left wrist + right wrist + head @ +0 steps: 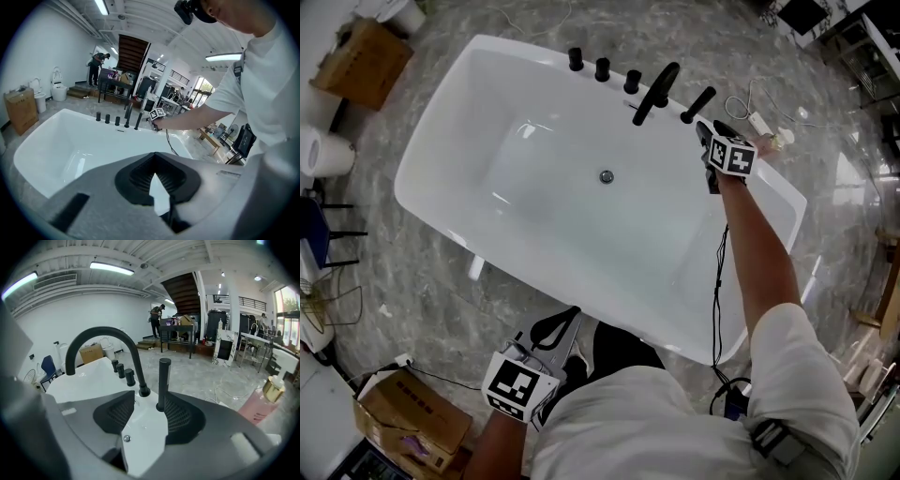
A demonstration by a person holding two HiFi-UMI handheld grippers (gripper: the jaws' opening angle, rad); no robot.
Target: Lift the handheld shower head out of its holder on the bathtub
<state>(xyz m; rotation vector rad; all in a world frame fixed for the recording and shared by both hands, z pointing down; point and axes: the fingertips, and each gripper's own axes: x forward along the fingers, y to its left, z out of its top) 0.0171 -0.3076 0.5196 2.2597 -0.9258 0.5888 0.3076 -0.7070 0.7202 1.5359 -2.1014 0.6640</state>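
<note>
The handheld shower head [697,104] is a slim black rod standing in its holder on the far rim of the white bathtub [487,56]. It is the rightmost of the black fittings, beside the arched spout [656,92]. My right gripper [706,133] is just short of it and open. In the right gripper view the shower head [163,380] stands upright just ahead of the gap [149,404], close to the right pad [180,416], which does not touch it. My left gripper [567,319] hangs outside the tub's near rim, shut on nothing [154,176].
Three black knobs [602,68] line the rim left of the spout. A drain [607,175] sits in the tub floor. A pink bottle [262,401] and a white cable [759,120] lie right of the fittings. Cardboard boxes [361,56] [412,417] stand on the marble floor.
</note>
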